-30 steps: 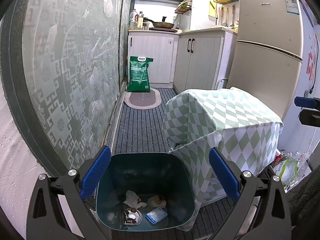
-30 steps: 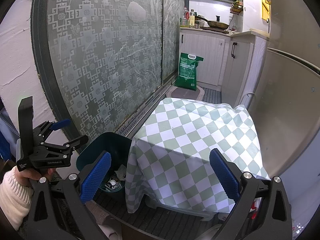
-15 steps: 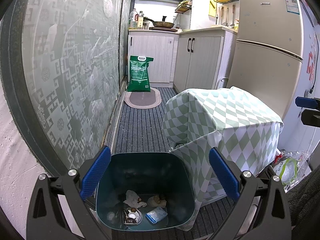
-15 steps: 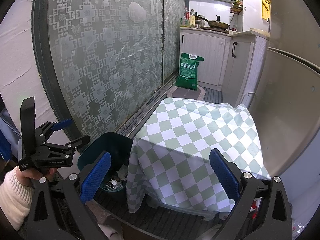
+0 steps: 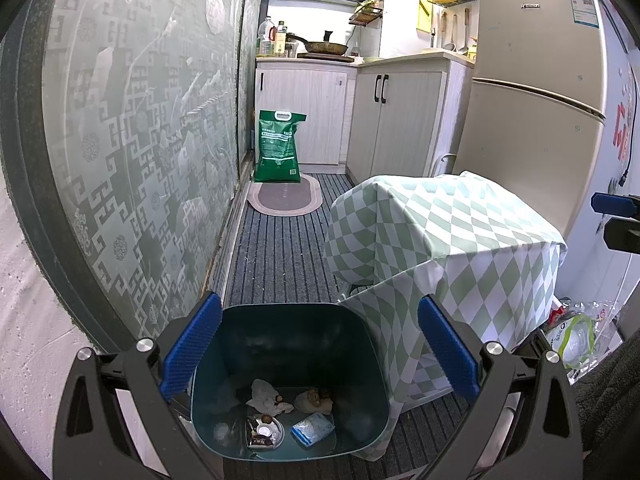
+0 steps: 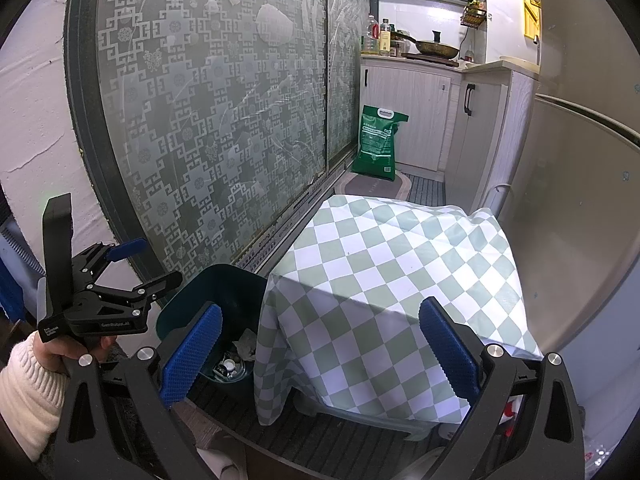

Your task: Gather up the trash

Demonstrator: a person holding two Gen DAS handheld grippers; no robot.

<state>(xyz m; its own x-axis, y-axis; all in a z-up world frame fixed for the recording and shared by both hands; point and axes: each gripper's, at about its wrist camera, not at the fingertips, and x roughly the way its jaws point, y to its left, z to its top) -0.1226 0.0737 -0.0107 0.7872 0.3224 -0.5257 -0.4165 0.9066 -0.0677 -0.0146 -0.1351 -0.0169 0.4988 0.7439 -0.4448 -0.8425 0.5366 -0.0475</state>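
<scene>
A dark teal trash bin (image 5: pixel 288 340) stands on the floor right below my left gripper (image 5: pixel 318 354), which hangs open and empty above its mouth. Inside lie crumpled tissue (image 5: pixel 262 392), a small blue-white packet (image 5: pixel 313 429) and a foil tray (image 5: pixel 262 432). In the right wrist view the same bin (image 6: pixel 208 292) sits left of a low table under a green-checked cloth (image 6: pixel 392 276). My right gripper (image 6: pixel 318 354) is open and empty over the cloth's near edge. The left gripper (image 6: pixel 120 280) shows there too, held by a hand in a white sleeve.
A patterned glass sliding door (image 5: pixel 132 152) runs along the left. A green sack (image 5: pixel 278 146) and an oval mat (image 5: pixel 284 200) lie at the far cabinets (image 5: pixel 392 116). A fridge (image 5: pixel 532 92) stands on the right, and plastic bags (image 5: pixel 576 336) lie beside the table.
</scene>
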